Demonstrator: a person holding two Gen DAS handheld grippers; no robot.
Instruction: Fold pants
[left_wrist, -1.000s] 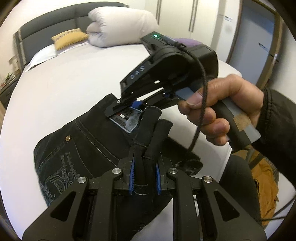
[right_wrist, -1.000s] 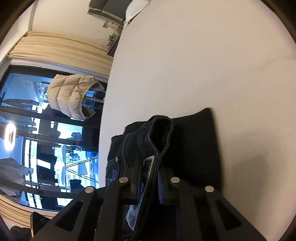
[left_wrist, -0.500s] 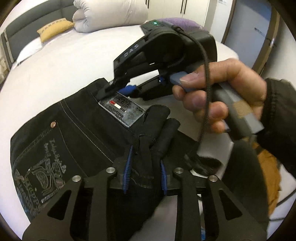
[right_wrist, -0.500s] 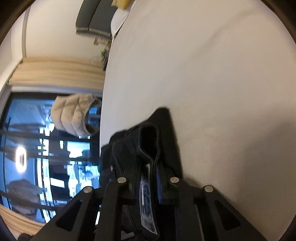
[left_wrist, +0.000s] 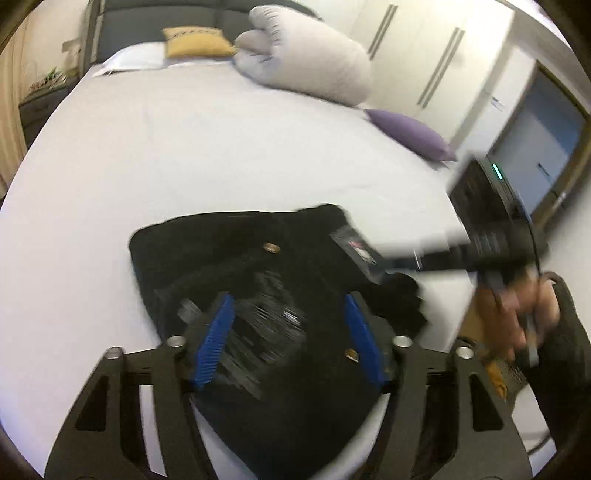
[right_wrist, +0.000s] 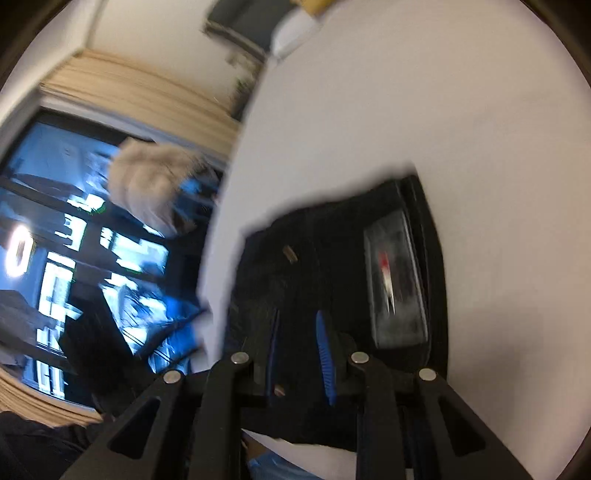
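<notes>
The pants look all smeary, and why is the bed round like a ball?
Left wrist view: the black pants and the right gripper are smeared by motion blur, while the fisheye lens bends the white bed into a curve. Right wrist view: the pants and the bright window are streaked too, with glare from a lamp.

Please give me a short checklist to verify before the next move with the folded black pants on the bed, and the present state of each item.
1. Left claw released: ok, its blue pads stand wide apart with nothing clamped.
2. Right claw released: ok, a gap shows between the pads and no cloth is pinched.
3. Black pants lie on the bed as one compact bundle: ok.
4. Fold edges tidy: cannot tell, both views are blurred, and a dark lump bulges at the right side.
5. Waistband label faces up: ok.
6. Pants clear of the bed edge: cannot tell.
</notes>
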